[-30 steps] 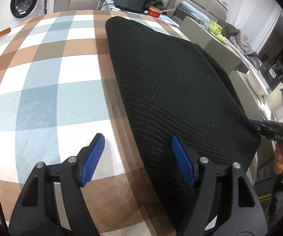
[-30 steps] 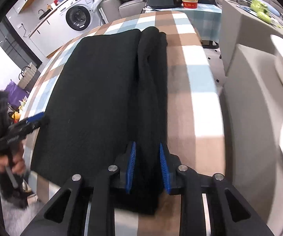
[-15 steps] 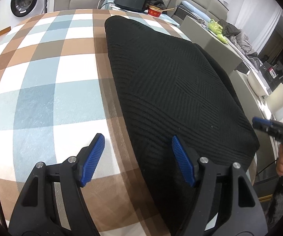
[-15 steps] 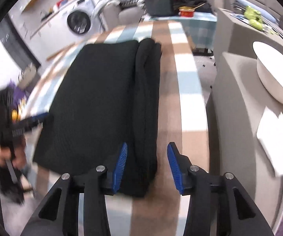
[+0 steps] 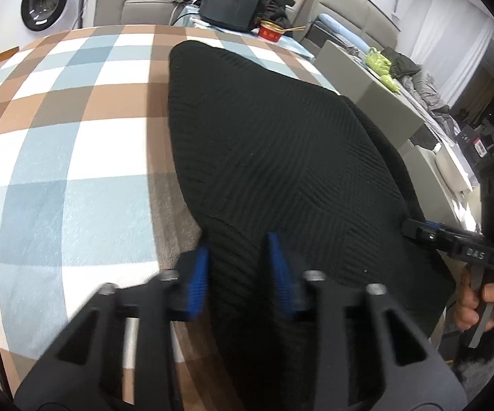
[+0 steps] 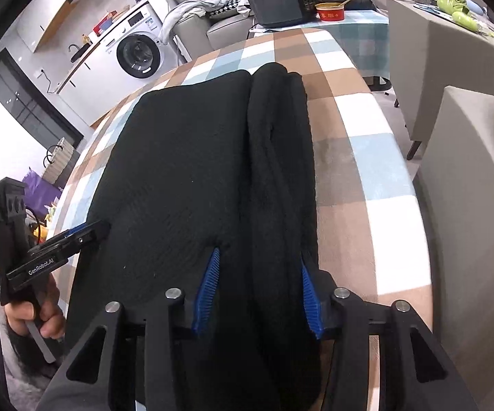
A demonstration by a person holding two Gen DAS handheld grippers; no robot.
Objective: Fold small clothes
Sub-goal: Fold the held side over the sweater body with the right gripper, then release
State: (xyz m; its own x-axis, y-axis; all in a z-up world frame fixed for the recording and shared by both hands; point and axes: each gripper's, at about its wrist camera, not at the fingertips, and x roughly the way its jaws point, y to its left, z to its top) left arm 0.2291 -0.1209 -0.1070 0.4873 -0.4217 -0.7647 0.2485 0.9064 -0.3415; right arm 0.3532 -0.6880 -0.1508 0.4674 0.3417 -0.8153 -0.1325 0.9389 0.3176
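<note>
Black knit garment (image 5: pixel 281 157) lies flat on the worktop (image 5: pixel 75 130), which carries a brown, blue and white checked cloth. The garment's near edge sits at the worktop's near edge, and a narrow folded strip runs along its right side (image 6: pixel 281 171).

Change of state, left to right:

1. Left gripper (image 5: pixel 236 267). One second ago and half a second ago its jaws stood wide apart, one blue pad over the checked cloth and the other over the garment's left edge. Now the jaws have drawn close around the near left corner of the garment, with knit fabric between the pads. The frame is motion-blurred here, so full clamping is probable but not confirmed.
2. Right gripper (image 6: pixel 258 291). One second ago its jaws were pinched on the folded strip. Half a second ago they had parted and the gripper was moving. Now the jaws stand apart, straddling the folded strip at the near edge, not gripping it.

Meaning for the task: the right-side fold appears set and released. The left gripper is taking hold of the opposite corner, which suggests that the next fold starts from the left side.

Count of items:

- Garments on the worktop: one.
- Grippers: two, each held by one hand (image 5: pixel 480 304).
- Folded strips on the garment: one.
- Washing machine (image 5: pixel 46 1): one.
- Black appliance (image 6: pixel 277 5) beyond the worktop: one.
- Red bowl (image 6: pixel 330 12) beside it: one.
</note>
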